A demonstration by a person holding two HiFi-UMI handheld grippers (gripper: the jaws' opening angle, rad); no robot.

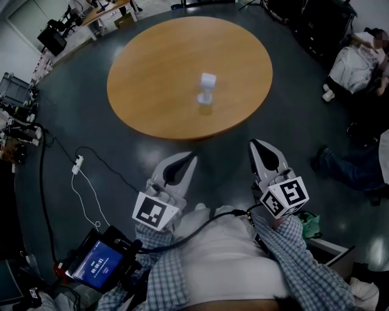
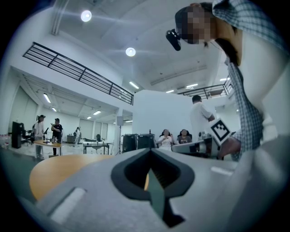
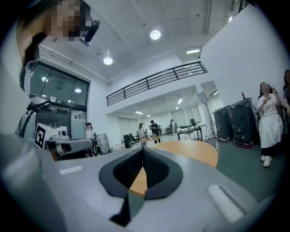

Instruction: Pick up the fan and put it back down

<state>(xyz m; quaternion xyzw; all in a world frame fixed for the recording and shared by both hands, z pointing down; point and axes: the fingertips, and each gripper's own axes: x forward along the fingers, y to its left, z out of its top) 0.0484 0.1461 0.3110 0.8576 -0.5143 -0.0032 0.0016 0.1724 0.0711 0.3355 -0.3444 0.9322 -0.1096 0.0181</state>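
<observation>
A small white fan (image 1: pixel 207 90) stands upright near the middle of the round wooden table (image 1: pixel 152 73). Both grippers hover over the floor short of the table's near edge and point towards it. My left gripper (image 1: pixel 189 157) is shut with nothing in it. My right gripper (image 1: pixel 254 144) is also shut and empty. In the left gripper view the shut jaws of the left gripper (image 2: pixel 150 151) point over the table (image 2: pixel 54 174). In the right gripper view the shut right gripper (image 3: pixel 143 150) faces the table (image 3: pixel 195 152). Neither gripper view shows the fan clearly.
Dark floor surrounds the table. A white power strip (image 1: pixel 77 164) and cables lie at the left. A tablet (image 1: pixel 100 264) hangs at my waist. People sit at the right (image 1: pixel 358 61). Black cases (image 1: pixel 322 27) stand at the back right, desks (image 1: pixel 103 12) at the back left.
</observation>
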